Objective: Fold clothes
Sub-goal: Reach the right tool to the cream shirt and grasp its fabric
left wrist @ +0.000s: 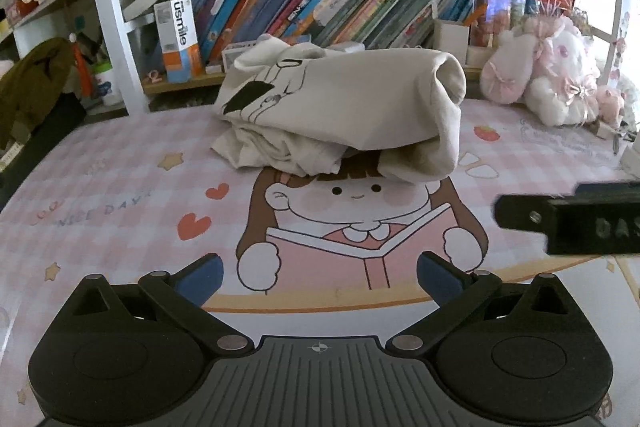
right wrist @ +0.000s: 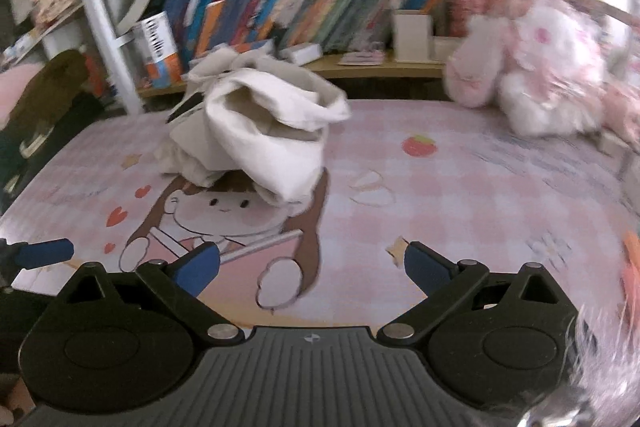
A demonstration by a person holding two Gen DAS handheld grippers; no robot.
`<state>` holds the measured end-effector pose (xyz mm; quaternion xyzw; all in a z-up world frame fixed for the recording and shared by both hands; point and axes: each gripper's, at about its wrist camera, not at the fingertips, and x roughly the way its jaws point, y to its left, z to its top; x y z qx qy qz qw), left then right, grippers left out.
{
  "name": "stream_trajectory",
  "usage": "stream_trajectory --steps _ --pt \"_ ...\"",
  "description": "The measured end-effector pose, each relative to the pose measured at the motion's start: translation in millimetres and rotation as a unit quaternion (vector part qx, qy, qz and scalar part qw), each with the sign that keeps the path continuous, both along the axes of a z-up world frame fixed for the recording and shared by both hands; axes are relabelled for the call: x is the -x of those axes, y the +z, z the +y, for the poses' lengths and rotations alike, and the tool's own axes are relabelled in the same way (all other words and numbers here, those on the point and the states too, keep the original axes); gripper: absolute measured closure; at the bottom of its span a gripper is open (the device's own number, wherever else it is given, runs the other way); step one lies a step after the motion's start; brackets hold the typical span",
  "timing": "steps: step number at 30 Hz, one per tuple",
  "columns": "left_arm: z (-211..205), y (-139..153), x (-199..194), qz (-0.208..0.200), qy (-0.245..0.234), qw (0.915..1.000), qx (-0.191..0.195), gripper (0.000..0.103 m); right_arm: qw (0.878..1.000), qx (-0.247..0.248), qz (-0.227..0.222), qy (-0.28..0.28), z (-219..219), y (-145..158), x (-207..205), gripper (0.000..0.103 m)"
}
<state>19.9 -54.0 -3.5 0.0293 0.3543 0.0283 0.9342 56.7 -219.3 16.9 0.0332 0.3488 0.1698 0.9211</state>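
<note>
Cream printed garment point(left wrist: 344, 111), heaped and crumpled at the far middle of the pink cartoon-print counter point(left wrist: 120, 195), well apart from both grippers. Left gripper point(left wrist: 320, 277) and right gripper point(right wrist: 310, 267): jaws wide, holding nothing. Best spread flat by an edge or corner, not the bunched middle.

Cream garment point(left wrist: 352, 107): one item, unfolded, bunched in a loose heap on the pink checked surface point(left wrist: 120, 187). Position: far centre, just in front of the bookshelf, covering the top of the printed cartoon girl's head. Black line drawing and a solid black patch show on its upper left face. Right end rolled over into a rounded open tube; lower layers crumpled, spilling out to the near left. Right wrist view is blurred; same heap point(right wrist: 264, 131) sits left of centre.
</note>
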Motion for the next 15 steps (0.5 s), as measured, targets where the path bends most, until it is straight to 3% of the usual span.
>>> stream_trajectory --steps 5,10,12,15 --pt "11 4 7 -0.002 0.028 0.9995 -0.012 0.0 0.998 0.023 -0.008 0.063 23 1 -31 0.003" --pt "26 4 21 0.0 0.06 0.9981 -0.018 0.0 0.996 0.021 -0.006 0.082 41 -1 -69 0.004" --pt "33 5 26 0.001 0.072 0.9972 -0.02 0.0 0.996 0.015 0.005 0.083 47 -5 -83 0.012" --pt "42 5 34 0.003 0.091 0.9956 -0.024 0.0 0.997 0.013 0.027 0.065 53 -10 -100 0.04"
